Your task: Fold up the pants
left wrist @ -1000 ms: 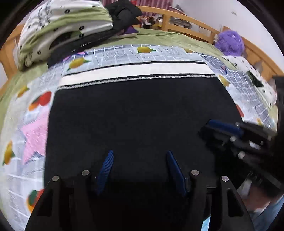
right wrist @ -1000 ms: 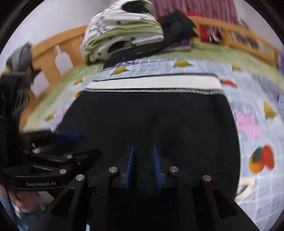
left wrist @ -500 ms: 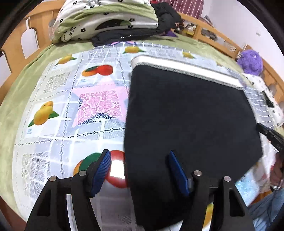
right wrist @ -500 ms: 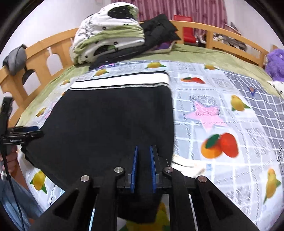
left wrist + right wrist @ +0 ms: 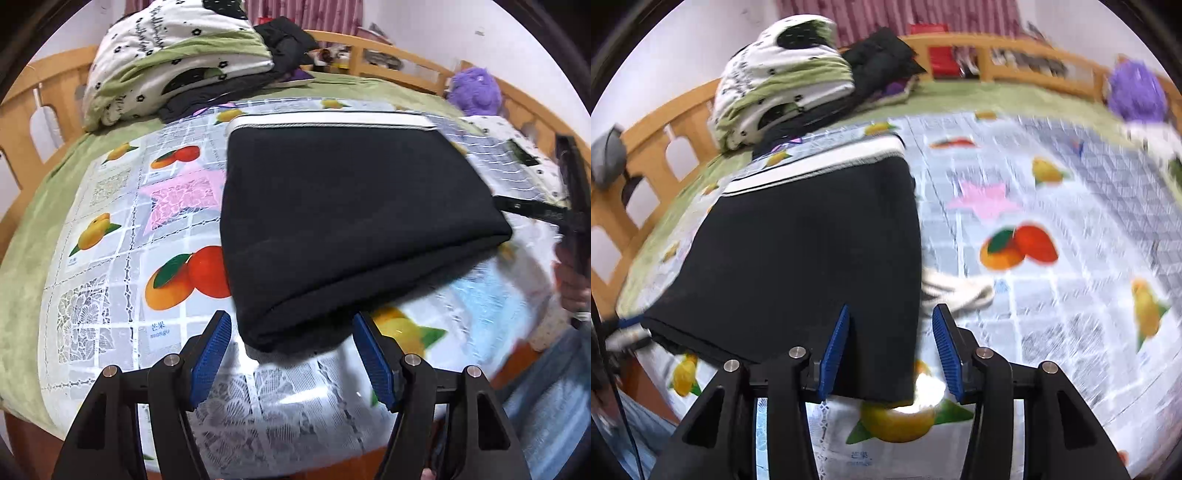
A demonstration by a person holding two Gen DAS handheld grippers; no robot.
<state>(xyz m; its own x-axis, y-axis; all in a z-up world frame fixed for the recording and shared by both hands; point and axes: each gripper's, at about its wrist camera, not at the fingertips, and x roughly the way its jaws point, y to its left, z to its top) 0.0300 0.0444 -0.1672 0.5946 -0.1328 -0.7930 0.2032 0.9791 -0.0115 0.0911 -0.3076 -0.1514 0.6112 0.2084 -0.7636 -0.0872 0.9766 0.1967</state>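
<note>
The black pants point(image 5: 351, 221) lie folded on the fruit-print cloth point(image 5: 122, 266), white waistband point(image 5: 332, 121) at the far edge. My left gripper point(image 5: 291, 350) is open, and the pants' near left corner sits between its fingers, with neither pad pressing on it. In the right wrist view the pants point(image 5: 812, 251) run down to my right gripper point(image 5: 890, 332). Its jaws are opening and the near right corner lies loose between them. A white drawstring point(image 5: 960, 291) sticks out beside that edge. The right gripper point(image 5: 569, 206) also shows at the left wrist view's right edge, held by a hand.
A white and green quilt pile point(image 5: 177, 62) and a black garment point(image 5: 284, 40) sit at the far end of the bed. A purple plush toy point(image 5: 476, 92) lies far right. The wooden bed rail point(image 5: 646, 147) rings the mattress. A person's jeans leg point(image 5: 546, 387) is at the near edge.
My right jaws, shut on the pants' near edge before, have opened. The left gripper slid left from over the middle of the pants to their near left corner, and the two grippers moved apart.
</note>
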